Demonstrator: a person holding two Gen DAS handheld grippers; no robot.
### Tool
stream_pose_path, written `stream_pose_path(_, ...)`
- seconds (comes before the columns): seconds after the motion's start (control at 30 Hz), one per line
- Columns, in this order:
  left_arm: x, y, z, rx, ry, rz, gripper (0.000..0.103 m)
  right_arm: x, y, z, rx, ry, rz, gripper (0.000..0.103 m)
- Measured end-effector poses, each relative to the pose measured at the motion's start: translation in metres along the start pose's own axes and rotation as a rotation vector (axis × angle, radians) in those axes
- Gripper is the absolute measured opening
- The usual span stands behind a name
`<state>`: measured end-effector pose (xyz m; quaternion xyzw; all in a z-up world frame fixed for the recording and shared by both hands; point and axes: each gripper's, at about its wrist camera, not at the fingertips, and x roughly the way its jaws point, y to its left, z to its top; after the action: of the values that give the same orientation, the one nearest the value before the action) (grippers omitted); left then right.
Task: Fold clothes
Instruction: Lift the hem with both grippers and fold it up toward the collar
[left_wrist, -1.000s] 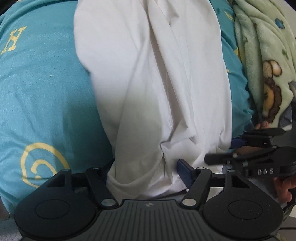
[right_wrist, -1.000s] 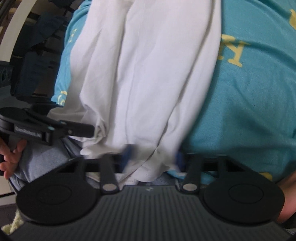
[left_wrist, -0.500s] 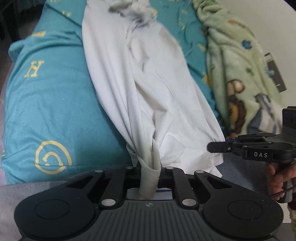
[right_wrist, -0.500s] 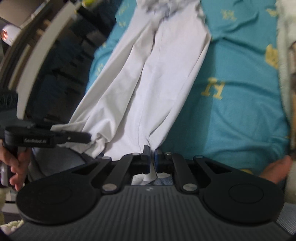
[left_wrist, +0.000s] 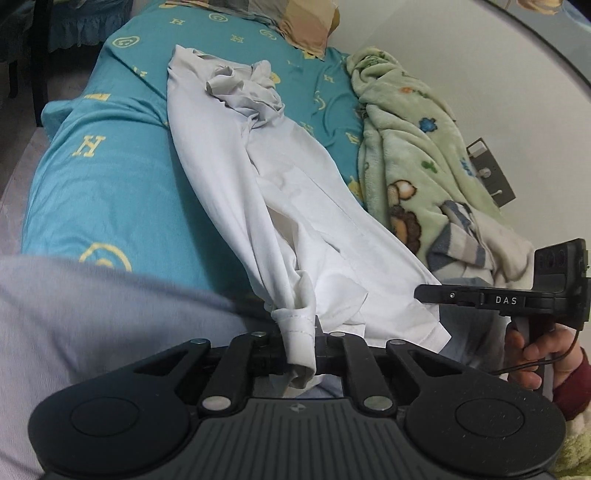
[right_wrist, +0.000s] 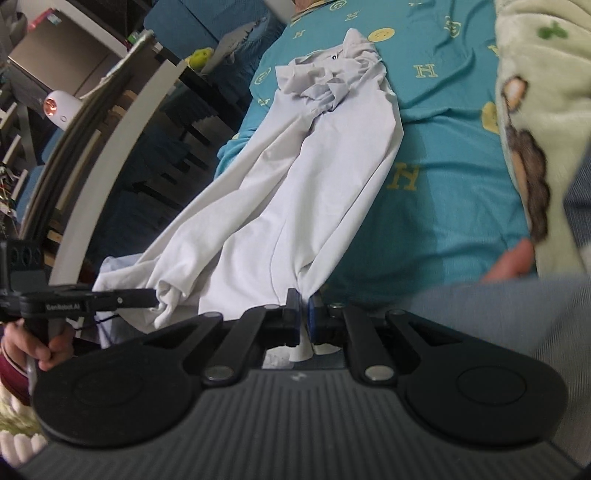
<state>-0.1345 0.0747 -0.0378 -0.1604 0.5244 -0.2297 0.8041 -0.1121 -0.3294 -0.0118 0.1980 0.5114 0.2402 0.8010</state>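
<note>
White garment (left_wrist: 295, 206) hem pinched by both claws.
Left claw (left_wrist: 300, 338) and right claw (right_wrist: 303, 319) are clamped on corners, so cloth is stretched over the bed (left_wrist: 110, 177).

A plain white cotton garment (left_wrist: 295, 206) is seen against a teal bedsheet printed with yellow H letters and smiley rings (left_wrist: 110, 173). A pale green fleece blanket (left_wrist: 406, 155) is patterned with brown bears and small blue and green motifs. Black is shown on both gripper bodies, with blue pads (right_wrist: 312, 314) on the right one.
</note>
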Motion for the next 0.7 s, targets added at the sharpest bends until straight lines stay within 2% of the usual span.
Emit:
stream_pose_path(0.13, -0.014, 0.009, -0.019, -0.039, -0.049, -0.04, 0.01, -0.013, 0.002, -0.011, 0.009, -0.04, 0.003, 0.007)
stream_pose_path(0.27, -0.021, 0.01, -0.011, -0.037, -0.111, -0.054, 0.009, -0.014, 0.013, 0.0, -0.005, -0.102, -0.003, 0.007)
stream_pose_path(0.5, -0.02, 0.014, 0.053, -0.067, -0.257, -0.039, 0.009, -0.001, 0.021, 0.064, -0.023, -0.219, -0.028, 0.007)
stream_pose_path(0.7, 0.008, 0.028, 0.123, -0.078, -0.351, 0.003, 0.01, 0.032, 0.007, 0.123, -0.007, -0.292, -0.049, 0.008)
